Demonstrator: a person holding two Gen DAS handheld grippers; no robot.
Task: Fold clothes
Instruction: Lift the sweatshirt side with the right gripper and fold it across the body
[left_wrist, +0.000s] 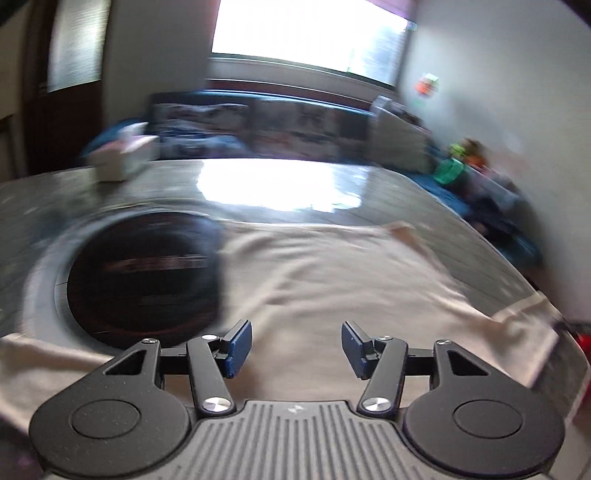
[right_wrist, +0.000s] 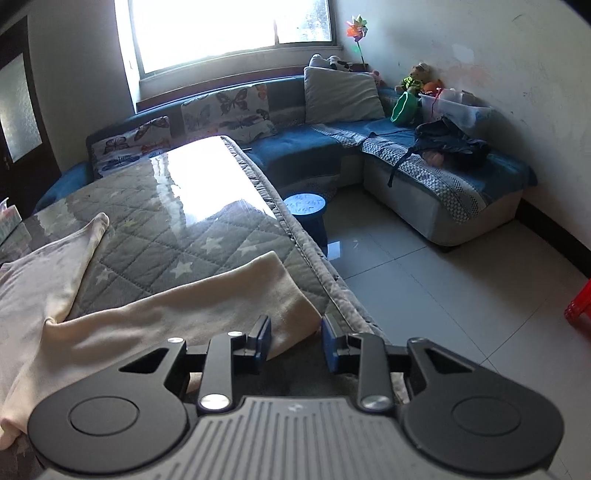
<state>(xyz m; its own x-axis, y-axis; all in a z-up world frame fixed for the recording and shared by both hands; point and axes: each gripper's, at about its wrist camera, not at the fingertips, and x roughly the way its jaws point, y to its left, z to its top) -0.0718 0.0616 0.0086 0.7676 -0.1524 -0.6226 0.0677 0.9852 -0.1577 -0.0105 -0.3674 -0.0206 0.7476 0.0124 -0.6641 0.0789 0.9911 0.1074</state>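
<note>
On the sofa (right_wrist: 317, 144) to your right stands a clear plastic bin (right_wrist: 456, 107); its contents cannot be made out. Beside it lies a green bowl (right_wrist: 404, 107), tipped on its side, and near both a heap of dark clothing (right_wrist: 452, 142).

Your task item, a cream garment (right_wrist: 177, 314), lies spread on the desk (right_wrist: 155, 221), which is covered by a grey quilted cloth with star motifs under a glossy sheet. In the right wrist view one sleeve (right_wrist: 88, 236) reaches up toward the far side of the desk, while the other end of the garment (right_wrist: 273, 295) runs to the desk's right edge.

Your left hand-held gripper (left_wrist: 297, 349) is above the middle of the garment (left_wrist: 332, 280); its blue fingers (left_wrist: 238, 345) stand wide apart and hold nothing. This view is motion-blurred. A dark round object (left_wrist: 144, 280) rests on the desk to the left, touching or overlapping the garment's edge, and a white box (left_wrist: 122, 158) sits at the far left of the desk.

Your right hand-held gripper (right_wrist: 295, 343) is at the garment's end near the desk's right edge; its fingers (right_wrist: 262, 341) are apart, the left one against the fabric, nothing clamped between them.
</note>
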